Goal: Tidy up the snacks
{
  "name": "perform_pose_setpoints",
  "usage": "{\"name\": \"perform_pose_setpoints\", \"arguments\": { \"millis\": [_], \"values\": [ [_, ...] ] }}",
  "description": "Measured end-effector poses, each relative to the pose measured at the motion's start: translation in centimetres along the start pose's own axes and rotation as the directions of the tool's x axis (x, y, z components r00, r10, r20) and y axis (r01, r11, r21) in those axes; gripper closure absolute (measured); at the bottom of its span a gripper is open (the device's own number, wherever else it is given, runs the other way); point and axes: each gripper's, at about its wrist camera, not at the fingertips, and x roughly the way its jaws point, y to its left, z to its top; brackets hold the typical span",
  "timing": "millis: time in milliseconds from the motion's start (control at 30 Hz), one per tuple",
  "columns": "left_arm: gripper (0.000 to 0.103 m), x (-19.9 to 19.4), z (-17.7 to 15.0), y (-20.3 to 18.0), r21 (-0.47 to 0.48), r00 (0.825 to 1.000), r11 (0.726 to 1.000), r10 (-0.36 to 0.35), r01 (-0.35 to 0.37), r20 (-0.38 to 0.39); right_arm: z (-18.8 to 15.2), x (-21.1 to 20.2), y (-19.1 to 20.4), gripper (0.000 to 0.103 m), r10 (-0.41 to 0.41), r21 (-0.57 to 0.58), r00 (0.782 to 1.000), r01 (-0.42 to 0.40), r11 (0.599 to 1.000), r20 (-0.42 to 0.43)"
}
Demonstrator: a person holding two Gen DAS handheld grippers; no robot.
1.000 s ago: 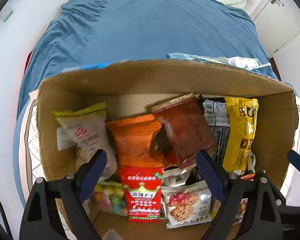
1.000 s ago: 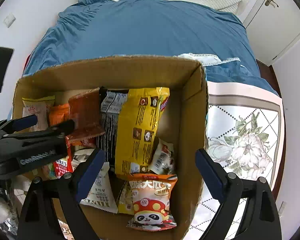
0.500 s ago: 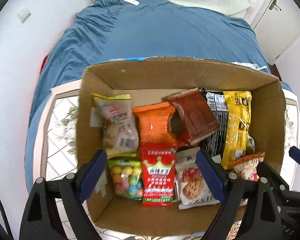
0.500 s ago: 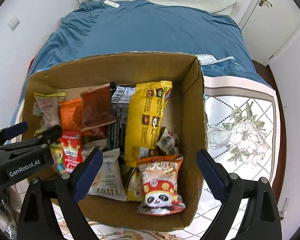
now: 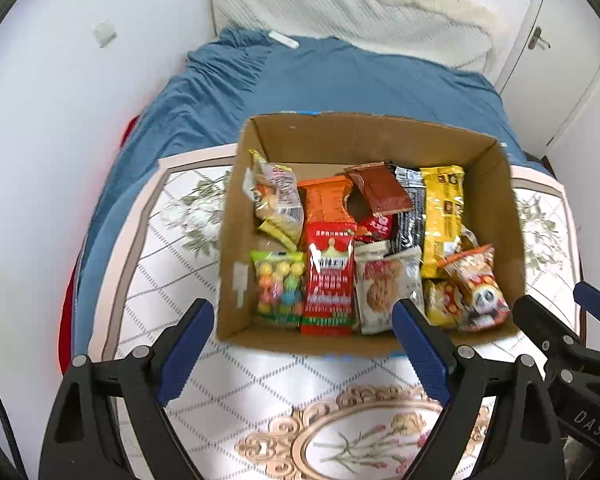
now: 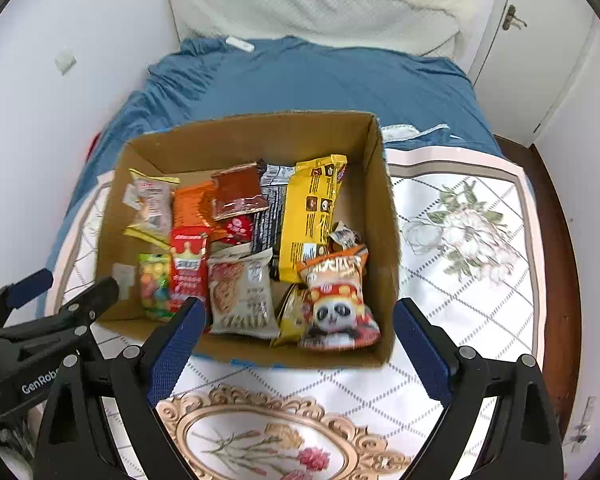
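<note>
An open cardboard box (image 5: 364,136) (image 6: 384,216) stands on a floral table and holds several snack packs in rows. Among them are a red crown pack (image 5: 329,276), a yellow bag (image 5: 440,216) (image 6: 312,216), a panda pack (image 6: 338,300) (image 5: 476,292), a cookie pack (image 6: 240,292) and a bag of coloured balls (image 5: 278,284). My left gripper (image 5: 304,332) hangs open above the box's near wall, nothing between its blue pads. My right gripper (image 6: 296,328) is open too, over the box's near right corner, holding nothing.
The table (image 5: 172,264) (image 6: 472,256) has a white floral cloth with a gilt oval pattern near me. Behind it is a bed with a blue cover (image 5: 340,80) and a white headboard (image 6: 312,4). A white door (image 6: 540,40) is at the back right.
Both grippers have risen and pulled back from inside the box, so the whole box and the table around it now show. Neither carries anything.
</note>
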Motion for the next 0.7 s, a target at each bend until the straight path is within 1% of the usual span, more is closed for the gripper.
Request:
{"name": "perform_pose_setpoints", "arguments": {
  "millis": [167, 200, 433, 567, 600, 700],
  "values": [
    [0.012, -5.6, -2.6, 0.3, -0.016, 0.998, 1.000, 0.003, -0.002, 0.059, -2.8, -5.2, -0.4, 0.006, 0.015, 0.014, 0.998, -0.016, 1.000, 0.057],
    [0.012, -6.3, -2.9, 0.2, -0.013, 0.998, 1.000, 0.004, -0.003, 0.066, -3.3, -6.1, -0.5, 0.006, 0.013, 0.015, 0.998, -0.014, 1.000, 0.068],
    [0.012, -14.2, -6.6, 0.4, 0.014, 0.988, 1.000, 0.024, -0.026, 0.152, -7.4, -15.0, -1.9, 0.006, 0.017, 0.051, 0.987, -0.025, 0.998, 0.159],
    [0.012, -18.0, -8.5, 0.9, 0.004, 0.985, 1.000, 0.016, -0.017, 0.175, -9.7, -20.0, -2.7, 0.006, 0.009, 0.058, 0.978, -0.022, 0.998, 0.209],
    [0.012, -19.3, -9.2, 1.0, -0.007, 0.983, 1.000, 0.007, -0.006, 0.184, -10.3, -21.1, -2.8, 0.006, 0.009, 0.057, 0.976, -0.022, 0.998, 0.217],
    [0.012, -22.0, -10.4, 1.1, -0.017, 0.979, 1.000, 0.005, -0.002, 0.206, -12.1, -24.2, -2.9, 0.006, 0.024, 0.051, 0.973, -0.036, 0.998, 0.229]
  ]
}}
